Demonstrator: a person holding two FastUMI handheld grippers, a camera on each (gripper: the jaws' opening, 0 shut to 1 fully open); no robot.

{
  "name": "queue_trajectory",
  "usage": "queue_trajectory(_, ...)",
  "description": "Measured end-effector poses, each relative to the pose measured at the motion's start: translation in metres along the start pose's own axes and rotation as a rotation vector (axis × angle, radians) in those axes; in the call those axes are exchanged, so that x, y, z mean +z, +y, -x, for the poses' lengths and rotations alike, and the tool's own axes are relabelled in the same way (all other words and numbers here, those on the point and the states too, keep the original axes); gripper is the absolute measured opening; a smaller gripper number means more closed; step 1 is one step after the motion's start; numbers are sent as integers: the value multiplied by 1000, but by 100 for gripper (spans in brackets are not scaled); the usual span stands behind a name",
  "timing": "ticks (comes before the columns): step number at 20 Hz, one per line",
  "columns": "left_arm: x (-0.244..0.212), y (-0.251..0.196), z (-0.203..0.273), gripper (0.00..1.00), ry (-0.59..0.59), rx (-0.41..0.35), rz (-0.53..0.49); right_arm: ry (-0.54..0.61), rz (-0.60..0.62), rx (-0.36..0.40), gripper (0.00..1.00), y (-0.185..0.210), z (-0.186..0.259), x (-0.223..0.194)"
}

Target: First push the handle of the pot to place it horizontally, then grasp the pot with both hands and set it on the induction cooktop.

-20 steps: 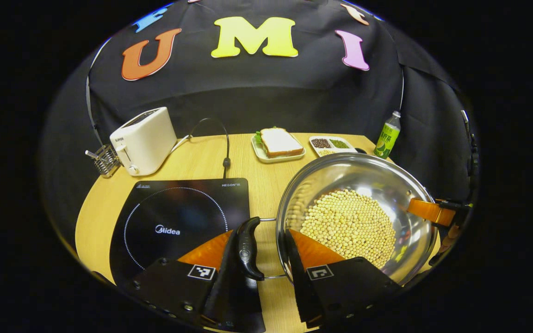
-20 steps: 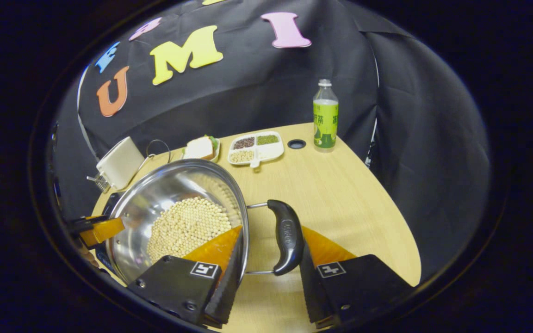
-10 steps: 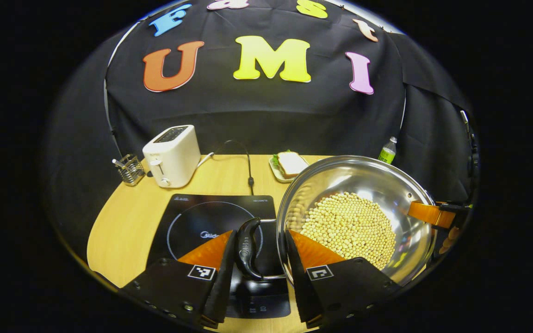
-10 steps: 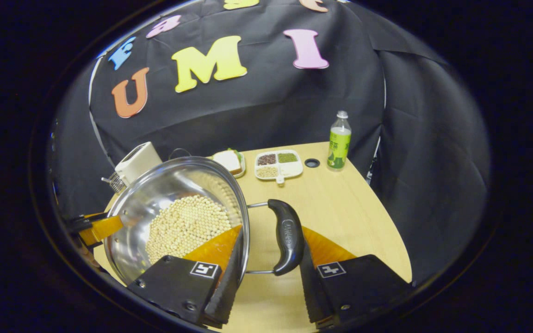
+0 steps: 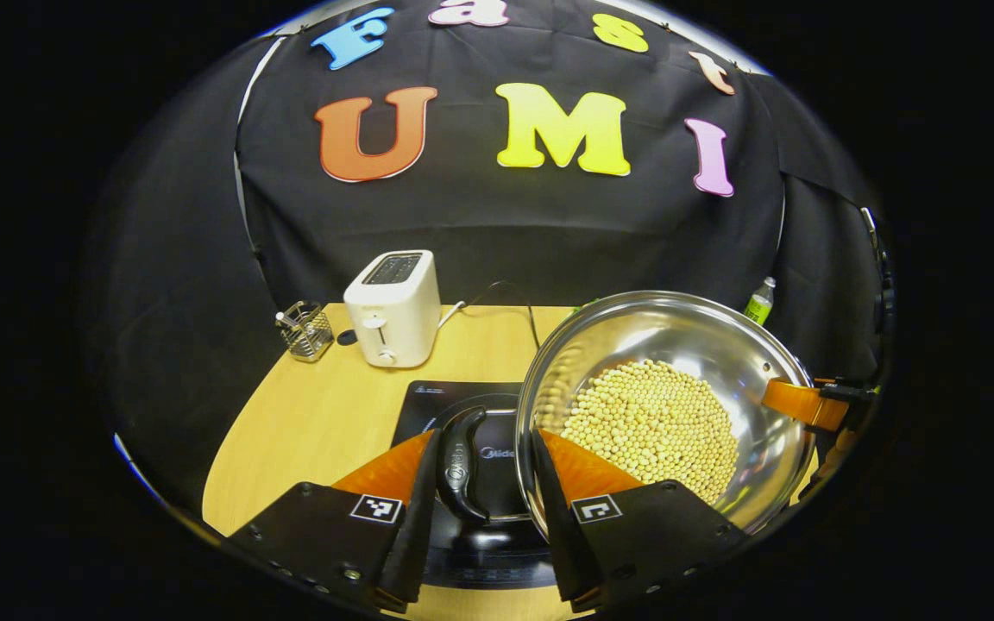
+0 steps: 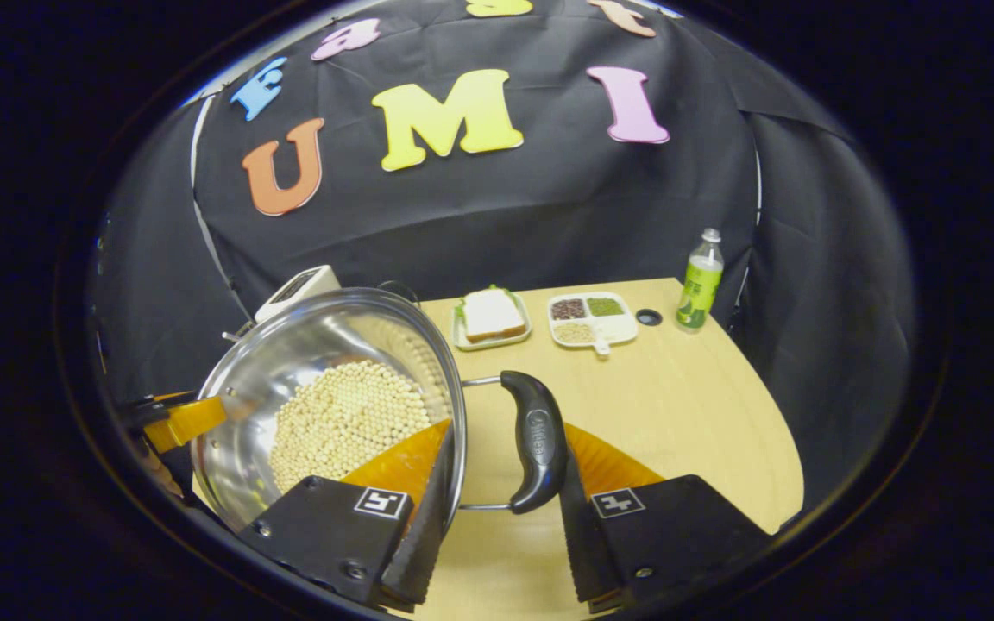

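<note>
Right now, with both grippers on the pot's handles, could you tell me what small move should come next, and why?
Probably carry the pot a little further left, then lower it: the induction cooktop lies mostly below the left handle, not yet beneath the pot's soybean-filled bowl.

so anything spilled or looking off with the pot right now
Nothing stands out. The round stainless steel pot sits roughly level, each gripper straddling one black loop handle, and the pale round beans all lie inside it. None show on the black induction cooktop or light wooden table.
</note>
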State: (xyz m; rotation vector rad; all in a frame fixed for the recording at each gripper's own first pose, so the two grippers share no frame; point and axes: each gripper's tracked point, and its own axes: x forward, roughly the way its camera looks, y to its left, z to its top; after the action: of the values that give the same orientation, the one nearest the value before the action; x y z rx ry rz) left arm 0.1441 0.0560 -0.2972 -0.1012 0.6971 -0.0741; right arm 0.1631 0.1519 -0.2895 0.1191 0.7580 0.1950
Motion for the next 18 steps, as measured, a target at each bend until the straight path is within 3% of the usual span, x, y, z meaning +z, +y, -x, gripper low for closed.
queue_trajectory(10, -14, 78, -39, 57, 12, 82, 34, 31, 9, 49, 63, 74, -71, -22)
queue_trajectory(18, -30, 98, -89, 57, 63, 91, 31, 65, 8, 22, 63, 91, -122, -39)
